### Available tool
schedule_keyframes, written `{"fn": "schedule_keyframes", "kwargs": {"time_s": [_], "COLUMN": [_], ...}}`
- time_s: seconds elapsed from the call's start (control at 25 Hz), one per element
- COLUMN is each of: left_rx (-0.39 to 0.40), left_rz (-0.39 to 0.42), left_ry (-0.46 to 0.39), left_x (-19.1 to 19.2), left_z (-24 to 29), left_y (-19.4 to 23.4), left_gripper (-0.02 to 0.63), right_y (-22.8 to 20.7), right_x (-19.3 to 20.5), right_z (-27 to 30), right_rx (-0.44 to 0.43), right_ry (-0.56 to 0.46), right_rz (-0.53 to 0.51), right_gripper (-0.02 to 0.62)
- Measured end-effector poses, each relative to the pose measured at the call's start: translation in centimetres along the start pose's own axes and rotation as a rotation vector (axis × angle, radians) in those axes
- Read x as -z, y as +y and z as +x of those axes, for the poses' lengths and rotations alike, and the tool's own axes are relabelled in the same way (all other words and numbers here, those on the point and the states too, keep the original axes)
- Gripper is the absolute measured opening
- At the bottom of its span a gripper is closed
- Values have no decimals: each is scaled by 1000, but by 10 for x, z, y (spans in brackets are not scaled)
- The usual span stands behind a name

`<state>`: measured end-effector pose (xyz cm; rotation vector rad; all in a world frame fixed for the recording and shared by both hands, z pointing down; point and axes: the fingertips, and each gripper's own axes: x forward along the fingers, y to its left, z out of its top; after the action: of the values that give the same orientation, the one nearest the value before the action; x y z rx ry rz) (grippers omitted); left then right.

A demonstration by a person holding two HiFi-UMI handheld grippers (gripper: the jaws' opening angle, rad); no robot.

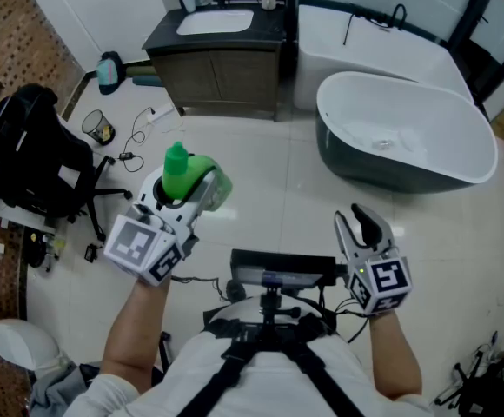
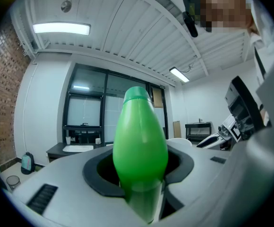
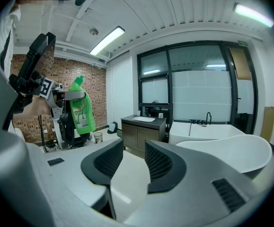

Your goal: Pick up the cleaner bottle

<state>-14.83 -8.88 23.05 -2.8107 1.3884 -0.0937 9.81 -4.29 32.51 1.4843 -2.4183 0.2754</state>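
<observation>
A bright green cleaner bottle hangs in the air above the floor, held by my left gripper, which is shut on its body. In the left gripper view the bottle stands upright between the two dark pads, with its cap at the top. The right gripper view shows the same bottle at the left, with its label visible. My right gripper is off to the right at waist height. It is open, with a narrow gap between its ribbed pads and nothing in it.
A grey and white bathtub stands ahead on the right. A dark vanity cabinet with a sink is straight ahead. A black office chair, a small bin and cables lie on the tiled floor at the left.
</observation>
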Motion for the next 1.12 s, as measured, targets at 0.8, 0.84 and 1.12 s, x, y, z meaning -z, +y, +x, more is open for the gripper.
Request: {"fn": "schedule_keyframes", "kwargs": {"time_s": [0.8,0.84,1.12], "left_rx": [-30,-34,-48], "left_rz": [-68,-71,-74], "left_ry": [48,49,57], "left_x": [38,39,44], "left_z": [-33,-34,-45], "left_y": [-13,-13,-13], "left_gripper": [176,176,178], "right_y": [5,5,6], "right_x": [8,8,10], "right_z": [-6,-6,-8], "right_rx": [23,25,30], "right_ry": [12,14,15], "right_rz": [4,5,14], "right_gripper": [150,150,150]}}
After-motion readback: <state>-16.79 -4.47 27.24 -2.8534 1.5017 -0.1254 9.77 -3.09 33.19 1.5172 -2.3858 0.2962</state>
